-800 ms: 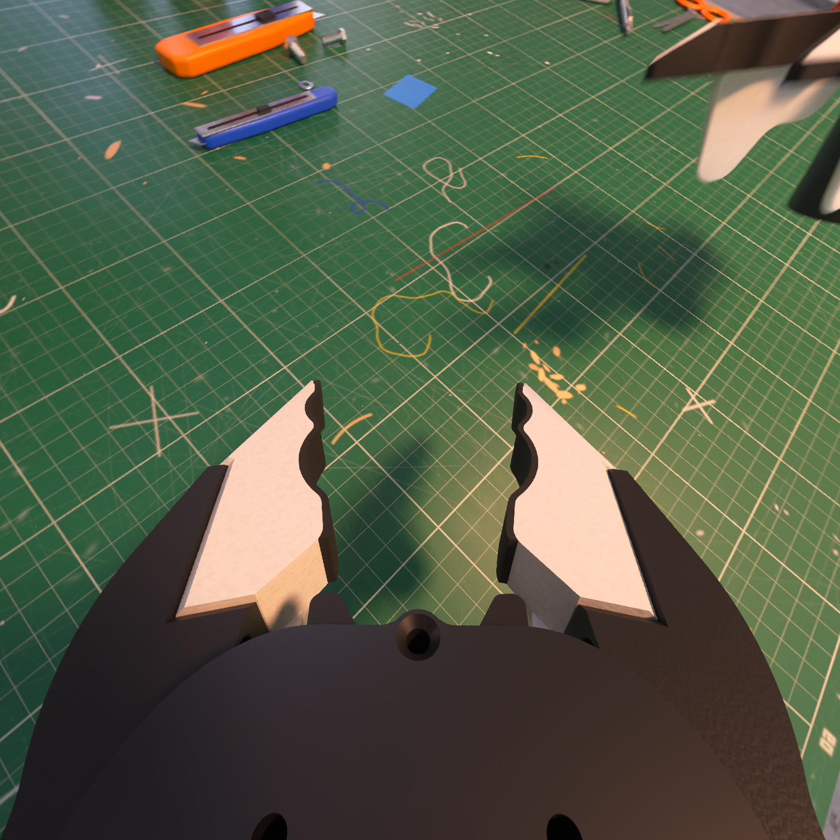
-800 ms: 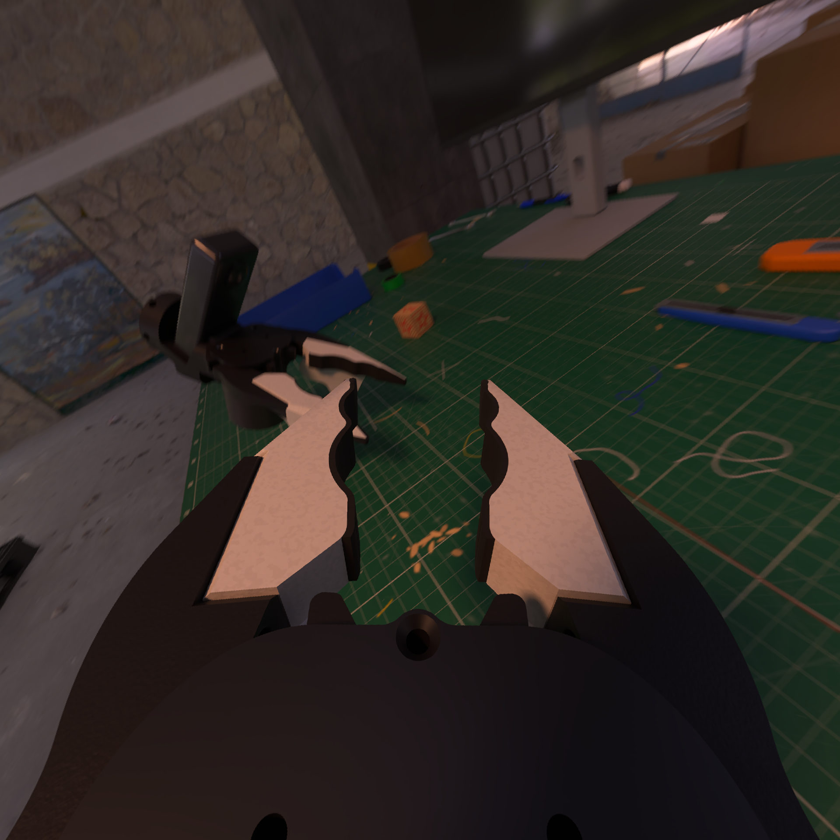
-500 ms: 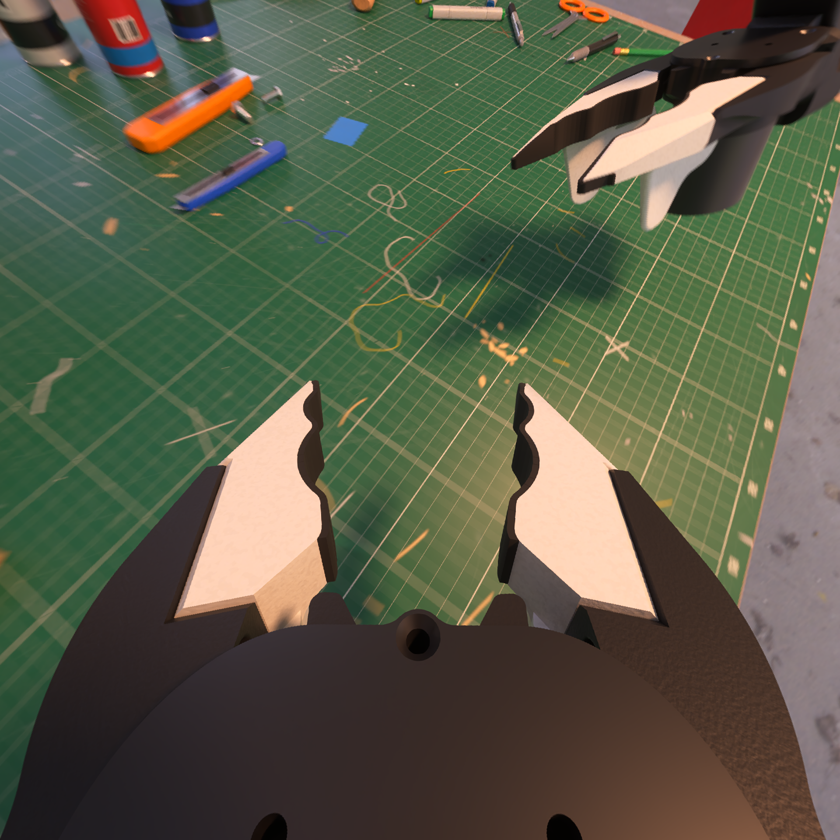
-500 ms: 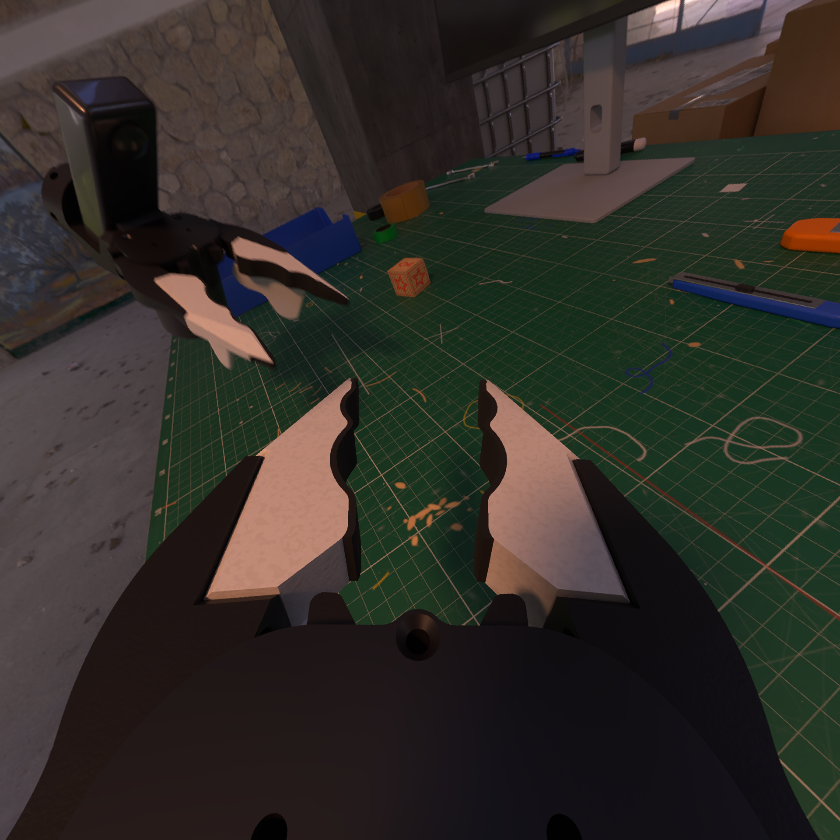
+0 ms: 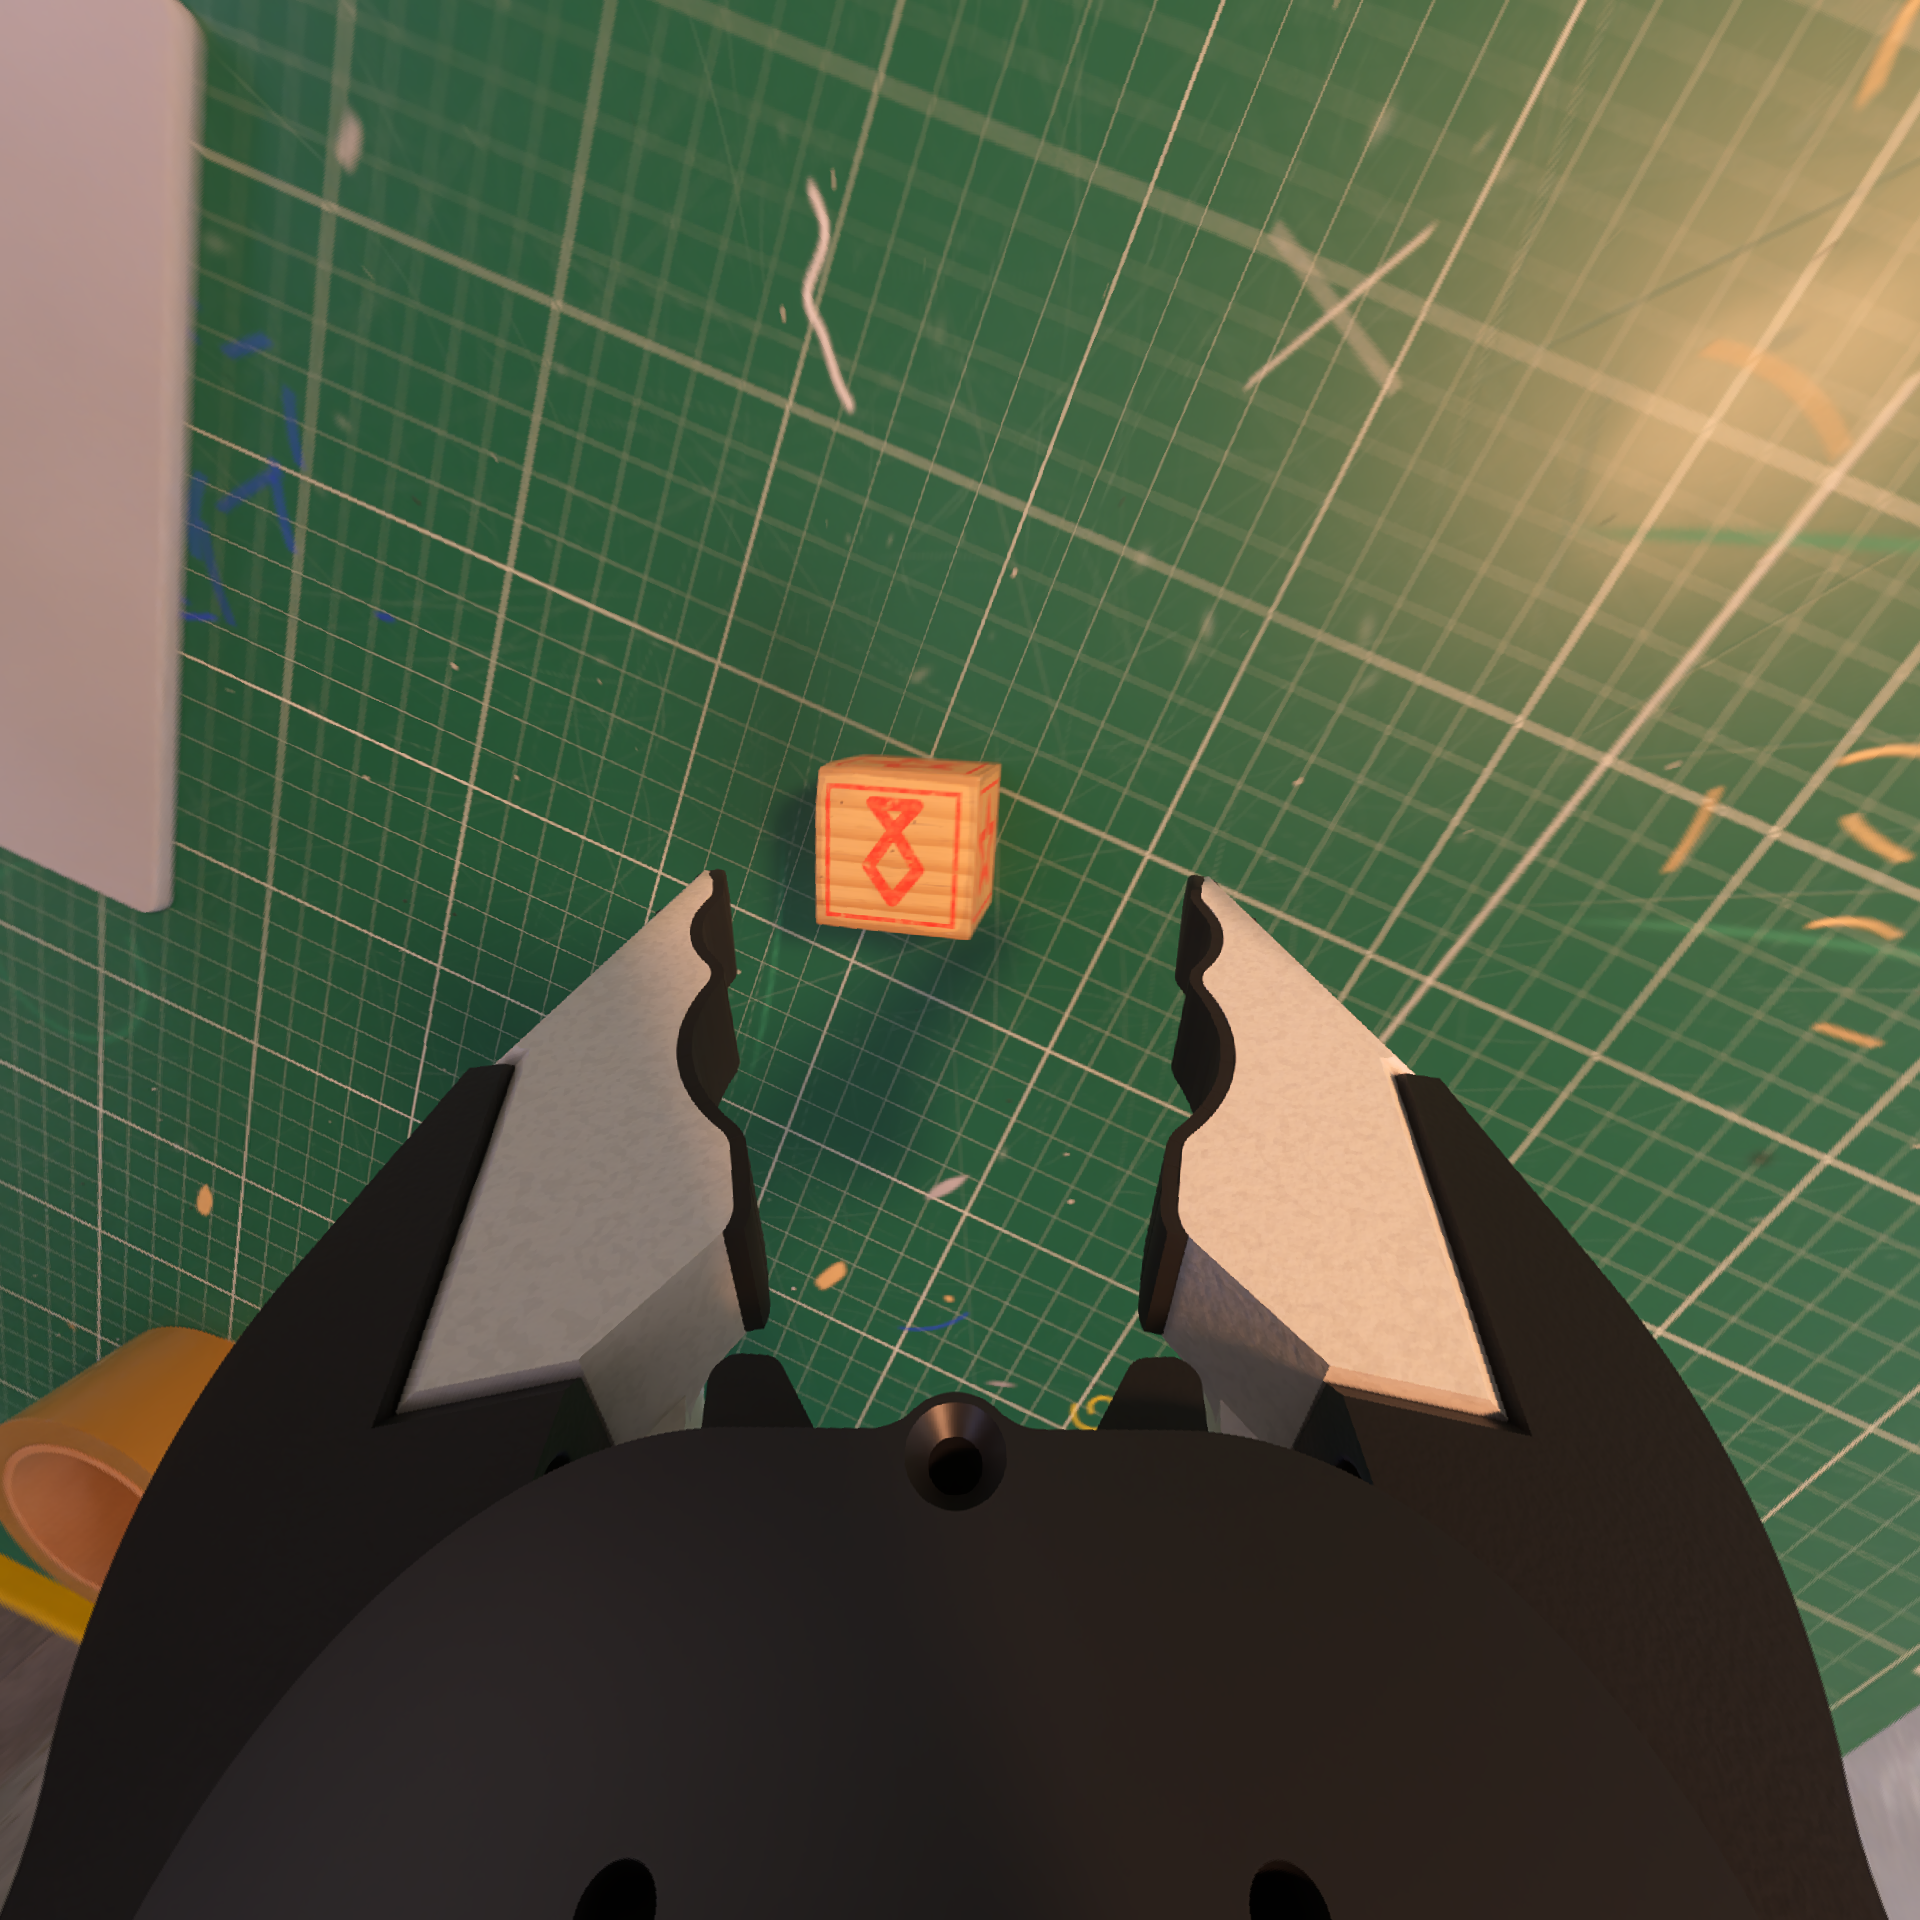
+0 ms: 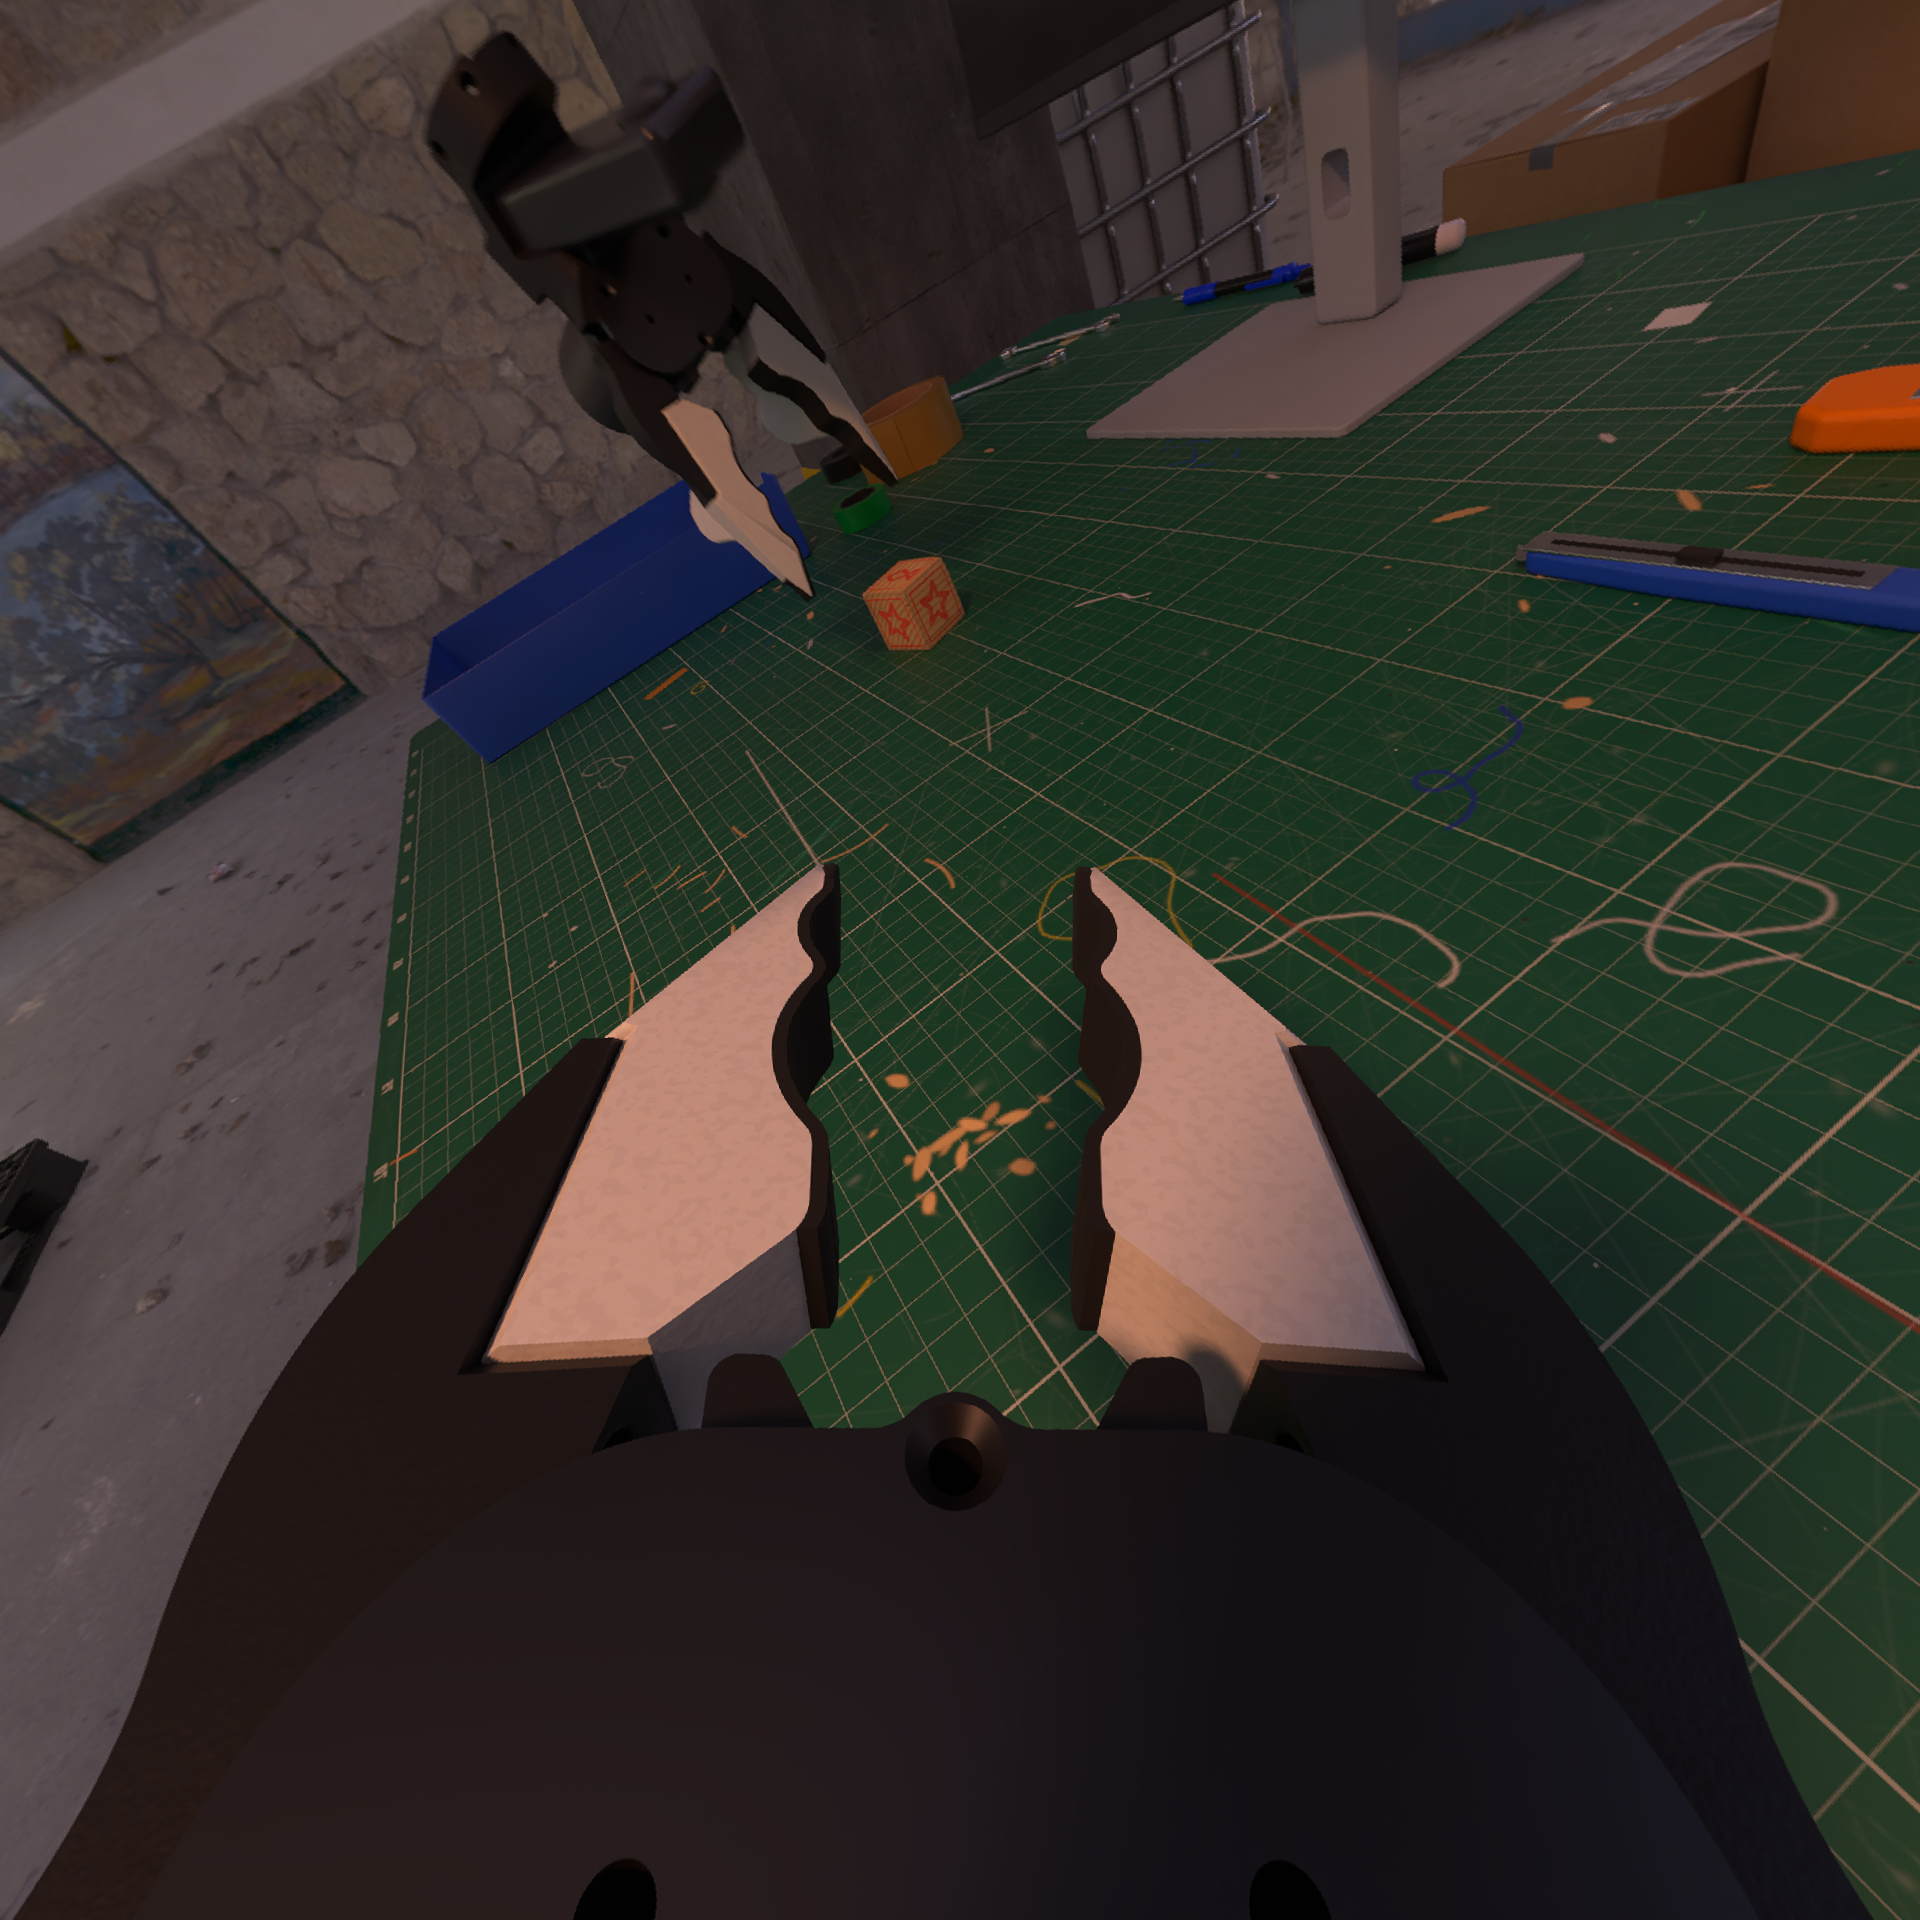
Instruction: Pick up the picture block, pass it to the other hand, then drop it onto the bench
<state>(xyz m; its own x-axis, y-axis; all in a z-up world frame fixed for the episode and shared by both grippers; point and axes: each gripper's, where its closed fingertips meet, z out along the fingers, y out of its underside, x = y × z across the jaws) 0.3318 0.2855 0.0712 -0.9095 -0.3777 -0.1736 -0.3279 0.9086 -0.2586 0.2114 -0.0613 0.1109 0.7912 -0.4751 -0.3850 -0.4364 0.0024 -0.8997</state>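
Observation:
The picture block (image 5: pixel 902 847) is a small wooden cube with red printed figures. It rests on the green cutting mat (image 5: pixel 1351 727). My left gripper (image 5: pixel 954 883) is open and empty, pointing down over the block, which lies just beyond and between its fingertips, not touching them. In the right wrist view the block (image 6: pixel 914 603) lies far ahead on the mat, with the left gripper (image 6: pixel 821 530) tilted above it. My right gripper (image 6: pixel 954 873) is open and empty, low over the mat (image 6: pixel 1351 831), well short of the block.
A white monitor base (image 5: pixel 88 447) lies left of the block; it also shows in the right wrist view (image 6: pixel 1340 353). An orange tape roll (image 5: pixel 83 1475) is near the left gripper. A blue tray (image 6: pixel 603 613), blue knife (image 6: pixel 1714 577) and orange knife (image 6: pixel 1860 416) lie around. The mat's left edge (image 6: pixel 400 935) borders grey floor.
My left gripper has swung away from the mat's middle, travelled to the block and turned to point down over it. My right gripper has stayed about in place, open.

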